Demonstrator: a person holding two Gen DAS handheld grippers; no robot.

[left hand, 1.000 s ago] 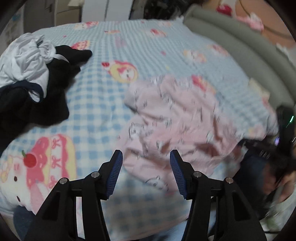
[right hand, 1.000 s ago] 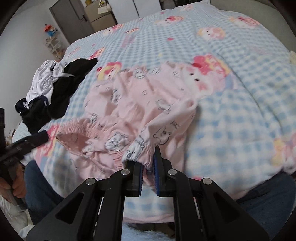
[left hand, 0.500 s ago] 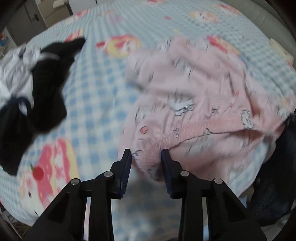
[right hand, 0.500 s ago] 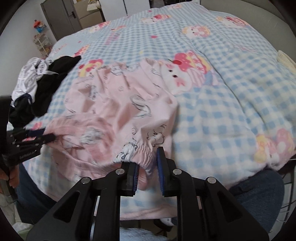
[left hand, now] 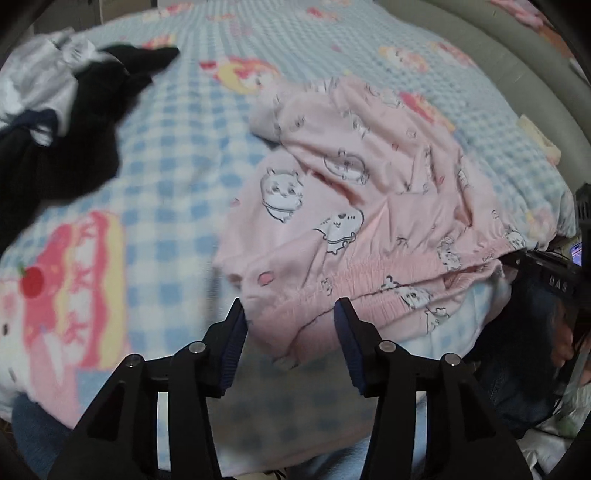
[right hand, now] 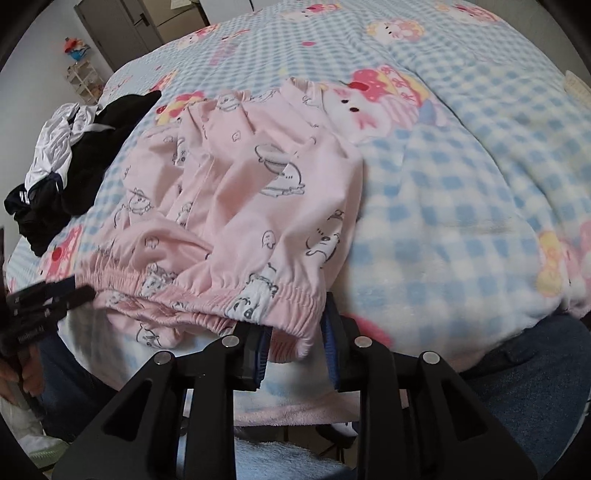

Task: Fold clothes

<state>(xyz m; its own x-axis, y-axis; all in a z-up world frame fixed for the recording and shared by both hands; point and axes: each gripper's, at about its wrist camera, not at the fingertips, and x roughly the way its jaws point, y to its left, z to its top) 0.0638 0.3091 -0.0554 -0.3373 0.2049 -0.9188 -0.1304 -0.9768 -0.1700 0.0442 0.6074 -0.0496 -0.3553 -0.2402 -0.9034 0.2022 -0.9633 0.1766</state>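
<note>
Pink pyjama trousers [left hand: 369, 192] with cartoon prints lie spread on the blue checked blanket [left hand: 166, 155], their elastic waistband along the near bed edge. My left gripper [left hand: 291, 332] has the waistband's left corner between its jaws, which are opening, and the pads no longer press the cloth. In the right wrist view the trousers [right hand: 240, 192] show the same. My right gripper [right hand: 294, 349] is opening around the right waistband corner with gaps on both sides. The left gripper [right hand: 48, 299] shows blurred at that view's left edge.
A heap of black and white clothes [left hand: 66, 122] lies on the bed's left side, also seen as the clothes heap [right hand: 62, 166]. A grey padded bed rim [left hand: 517, 81] curves along the far right. A person's jeans-clad legs [right hand: 535, 362] are against the near edge. A door [right hand: 122, 22] stands behind.
Both grippers have sunk toward the bed with the waistband. The right jaws, earlier shut on the cloth, have spread. The left closed on the waistband corner, then widened again. The trousers lie flatter.
</note>
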